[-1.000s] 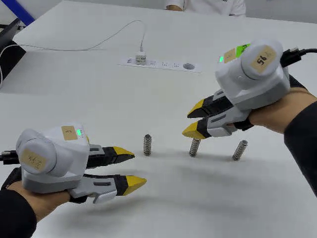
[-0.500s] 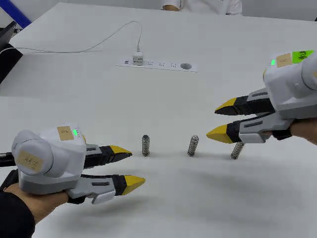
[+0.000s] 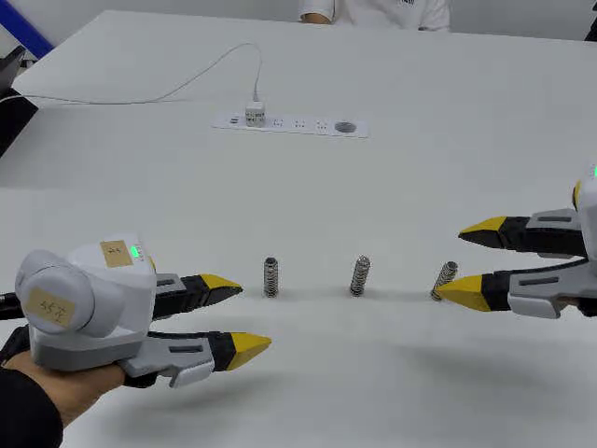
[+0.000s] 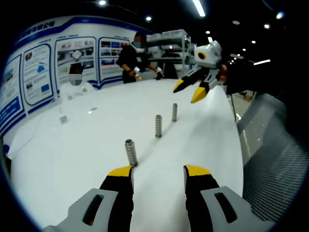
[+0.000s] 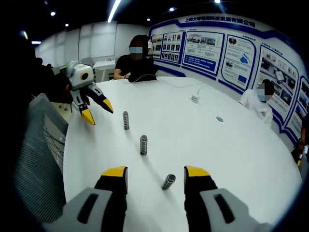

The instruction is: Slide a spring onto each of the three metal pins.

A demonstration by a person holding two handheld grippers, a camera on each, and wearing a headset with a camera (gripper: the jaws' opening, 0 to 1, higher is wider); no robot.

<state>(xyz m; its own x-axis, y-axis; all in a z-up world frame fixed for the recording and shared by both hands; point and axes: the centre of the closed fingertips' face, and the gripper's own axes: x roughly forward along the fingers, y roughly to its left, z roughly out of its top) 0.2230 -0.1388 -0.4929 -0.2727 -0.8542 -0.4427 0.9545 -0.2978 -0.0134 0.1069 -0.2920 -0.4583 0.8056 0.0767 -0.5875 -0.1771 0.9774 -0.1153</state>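
L gripper (image 3: 250,317) was held in a hand (image 3: 65,397) low over the near-left part of the white table (image 3: 420,84). Its jaws were apart w/ nothing betw. them, yellow tips aimed toward the row of springs. In the left gripper view the L spring (image 4: 131,152) stood just past the tip of the left-hand jaw, outside the gap & apparently not touching. R gripper (image 3: 452,263) came in from the right edge of the head view, jaws likewise apart & gripping nothing. Its lower tip was right at the base of the R spring (image 3: 445,278); contact or not couldn't be told. In the right gripper view that spring sat betw. the two yellow tips, nearer the right-hand one, leaning over. The 3 springs made a straight line across the table: L spring upright, mid spring (image 3: 360,275) w/ a slight lean, R spring tilted most. Each stood on end; whether a pin ran inside was too small to tell. Beyond them, well apart, a white power strip (image 3: 289,122) lay w/ a plug (image 3: 255,115) in it & a cable (image 3: 187,86) running off to the left. A person in white (image 3: 373,9) sat at the far edge.
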